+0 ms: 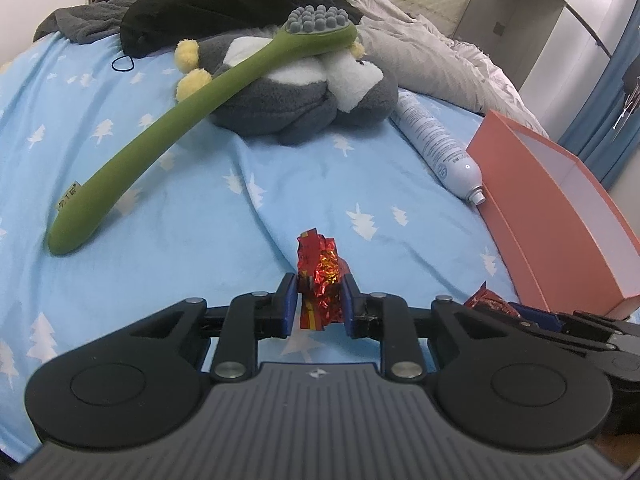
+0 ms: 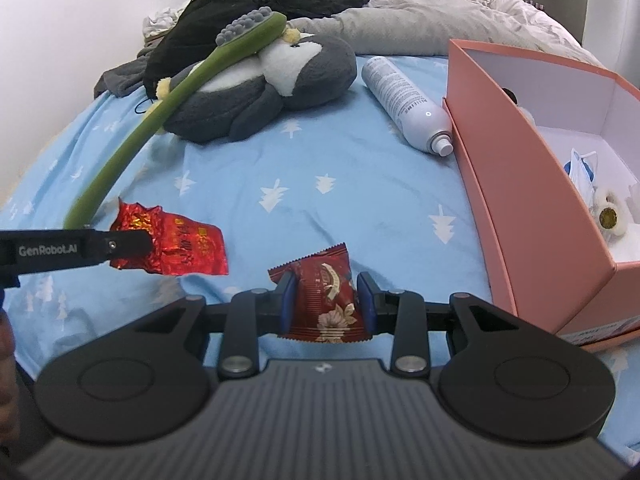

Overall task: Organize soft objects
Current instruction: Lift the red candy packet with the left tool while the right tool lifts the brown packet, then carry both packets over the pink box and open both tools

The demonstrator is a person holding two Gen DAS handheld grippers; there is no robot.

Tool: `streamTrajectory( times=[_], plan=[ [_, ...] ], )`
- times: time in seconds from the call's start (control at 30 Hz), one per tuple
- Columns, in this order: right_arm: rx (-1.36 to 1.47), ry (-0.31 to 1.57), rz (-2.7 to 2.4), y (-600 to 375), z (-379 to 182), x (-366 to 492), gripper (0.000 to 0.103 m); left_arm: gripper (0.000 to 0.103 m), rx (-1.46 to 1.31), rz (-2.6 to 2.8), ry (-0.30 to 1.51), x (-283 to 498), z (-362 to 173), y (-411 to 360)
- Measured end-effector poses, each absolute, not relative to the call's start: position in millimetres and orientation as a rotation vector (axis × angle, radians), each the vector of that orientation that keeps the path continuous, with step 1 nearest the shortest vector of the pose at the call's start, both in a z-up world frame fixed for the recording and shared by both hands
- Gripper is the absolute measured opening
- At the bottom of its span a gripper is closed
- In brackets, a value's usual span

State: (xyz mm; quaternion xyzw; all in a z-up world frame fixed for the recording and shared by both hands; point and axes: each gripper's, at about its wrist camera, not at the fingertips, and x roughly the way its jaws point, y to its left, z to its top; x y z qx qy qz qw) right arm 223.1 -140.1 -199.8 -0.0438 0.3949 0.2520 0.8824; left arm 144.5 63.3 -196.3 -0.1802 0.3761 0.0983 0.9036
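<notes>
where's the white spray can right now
The white spray can lies on the blue bedsheet, right of the grey plush penguin, nozzle against the pink box.

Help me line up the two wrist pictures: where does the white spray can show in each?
Left wrist: the white spray can lies right of centre, nozzle toward the pink box.
Right wrist: the can lies upper right of centre, against the box's left wall.
Shared landmark: the grey plush penguin.
</notes>
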Motion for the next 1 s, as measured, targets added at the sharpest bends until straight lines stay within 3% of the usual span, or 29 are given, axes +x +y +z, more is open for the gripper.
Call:
streamTrajectory(
  times=[0.47,1.0],
  plan=[
    [-0.023,0.765,0.523,-149.2,-160.5,233.3,0.036,0.026,-0.328,0.18,0.71,154.9,-146.7,52.5],
    [0.059,0.616,0.473,-183.6,-76.0,246.5,0.036,0.026,-0.295,0.043,0.57,188.9,-58.9,7.6]
  ],
)
